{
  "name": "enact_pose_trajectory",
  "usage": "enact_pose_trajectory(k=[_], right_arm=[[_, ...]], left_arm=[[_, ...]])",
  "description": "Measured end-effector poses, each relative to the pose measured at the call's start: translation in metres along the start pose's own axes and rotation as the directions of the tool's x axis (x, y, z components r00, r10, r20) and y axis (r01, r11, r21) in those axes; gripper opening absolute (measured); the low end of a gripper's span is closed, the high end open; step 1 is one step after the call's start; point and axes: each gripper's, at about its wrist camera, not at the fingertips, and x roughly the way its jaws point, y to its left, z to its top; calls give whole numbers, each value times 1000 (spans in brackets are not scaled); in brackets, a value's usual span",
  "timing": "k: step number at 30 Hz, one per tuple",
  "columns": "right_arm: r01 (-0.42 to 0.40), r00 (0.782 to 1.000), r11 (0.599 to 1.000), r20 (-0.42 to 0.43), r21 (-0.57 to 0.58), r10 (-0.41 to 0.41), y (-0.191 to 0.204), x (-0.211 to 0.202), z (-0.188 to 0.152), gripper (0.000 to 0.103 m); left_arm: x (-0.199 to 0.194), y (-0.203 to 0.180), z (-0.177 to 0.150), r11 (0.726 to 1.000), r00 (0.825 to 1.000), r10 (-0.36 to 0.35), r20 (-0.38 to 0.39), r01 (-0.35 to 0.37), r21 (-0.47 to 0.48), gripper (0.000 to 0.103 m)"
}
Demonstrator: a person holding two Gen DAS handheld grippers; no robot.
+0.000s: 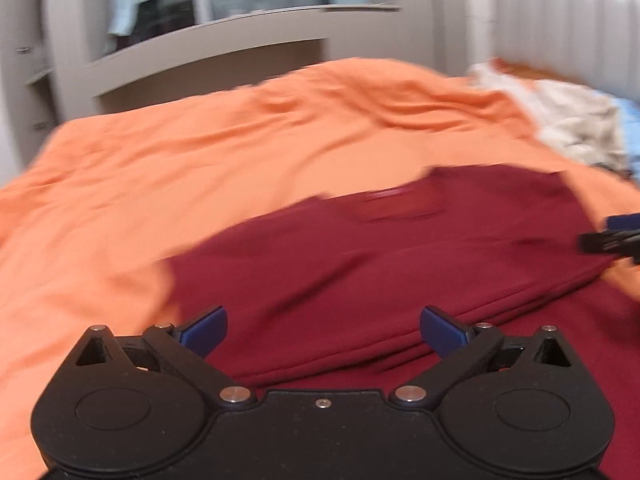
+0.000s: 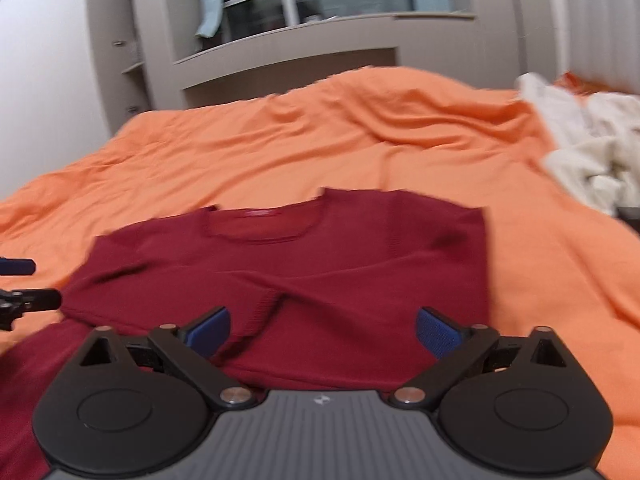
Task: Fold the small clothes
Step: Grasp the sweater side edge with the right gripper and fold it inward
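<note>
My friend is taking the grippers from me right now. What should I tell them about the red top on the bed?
Left hand-held gripper: open, nothing in it, over the near left part of the red top.
Right hand-held gripper: open, nothing in it, over the near middle of the top.
The top lies on the orange bed cover, neck hole at the far side. A pile of pale clothes sits at the far right.
Done: both sleeves look folded in across the front.
Left: the near part is still spread toward you, so it likely needs folding up, then the pale pile.
</note>
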Motion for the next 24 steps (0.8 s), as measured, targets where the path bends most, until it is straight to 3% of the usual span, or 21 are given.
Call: enact_pose_trajectory(k=[3, 6, 8, 10, 12, 17, 24], right_arm=[[-94, 994, 995, -47, 27, 96, 12, 10, 6, 87], [-148, 982, 987, -107, 56, 153, 25, 26, 8, 74], [-135, 977, 986, -155, 94, 149, 31, 39, 6, 58], [-125, 971, 983, -186, 136, 149, 35, 50, 2, 29], [-126, 971, 978, -182, 164, 155, 38, 56, 2, 11], [-218, 972, 942, -33, 255, 233, 34, 43, 22, 9], [-374, 926, 891, 163, 258, 342, 41, 2, 72, 9]], left_arm=[[-4, 40, -10, 995, 999, 31, -35, -34, -93, 102], [-5, 68, -22, 988, 996, 45, -74, -55, -145, 102], [-3, 79, -30, 987, 993, 51, -103, -66, -149, 102], [1, 85, -36, 984, 993, 21, -117, -41, -173, 102], [6, 89, -41, 984, 992, -2, -128, -21, -177, 102], [20, 73, -39, 994, 988, 59, -143, -72, -84, 101], [40, 46, -28, 990, 986, 127, -112, -120, 69, 97]])
